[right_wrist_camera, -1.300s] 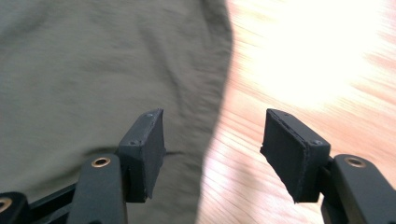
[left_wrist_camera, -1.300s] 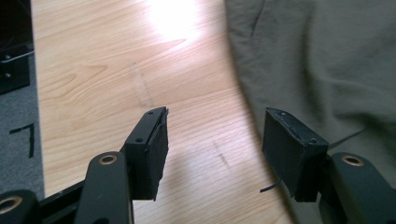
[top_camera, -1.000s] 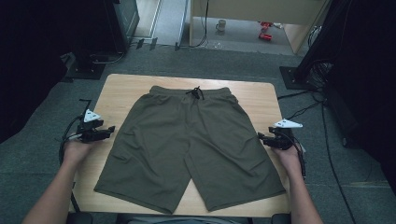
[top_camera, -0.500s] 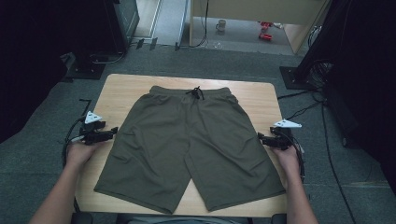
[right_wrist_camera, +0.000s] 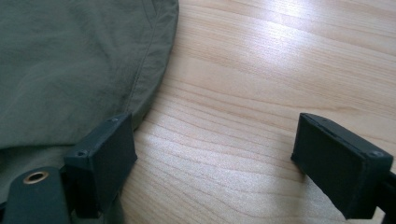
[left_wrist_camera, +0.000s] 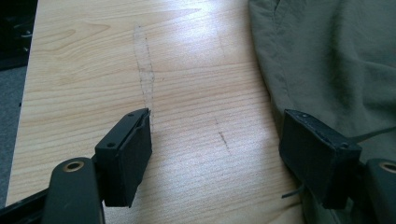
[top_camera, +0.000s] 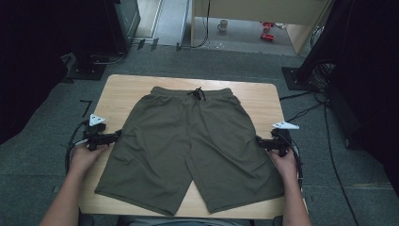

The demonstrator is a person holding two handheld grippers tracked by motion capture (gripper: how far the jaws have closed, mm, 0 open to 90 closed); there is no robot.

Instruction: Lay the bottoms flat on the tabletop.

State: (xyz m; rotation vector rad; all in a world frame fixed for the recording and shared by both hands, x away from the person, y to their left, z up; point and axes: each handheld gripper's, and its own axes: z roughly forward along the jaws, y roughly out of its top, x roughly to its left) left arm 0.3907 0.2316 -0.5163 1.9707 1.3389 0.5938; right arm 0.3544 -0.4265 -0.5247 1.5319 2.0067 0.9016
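Observation:
Olive-green shorts (top_camera: pixel 193 141) lie flat on the wooden table (top_camera: pixel 127 89), waistband and drawstring at the far side, both legs toward me. My left gripper (top_camera: pixel 114 136) sits at the shorts' left side seam, open; in its own view bare wood lies between the jaws and the right jaw rests over the shorts (left_wrist_camera: pixel 336 60). At the right side seam my right gripper (top_camera: pixel 259 142) stands open as well, its left jaw over the edge of the shorts (right_wrist_camera: pixel 70 65) and wood (right_wrist_camera: pixel 261 93) between the jaws.
The table stands on grey carpet. Cables (top_camera: pixel 324 117) run across the floor at the right, dark equipment stands at the left and right, and a wooden desk (top_camera: pixel 254 9) stands beyond the far edge. Bare wood shows on both sides of the shorts.
Both grippers have slid slightly toward me along the shorts' side seams. The shorts lie as before.

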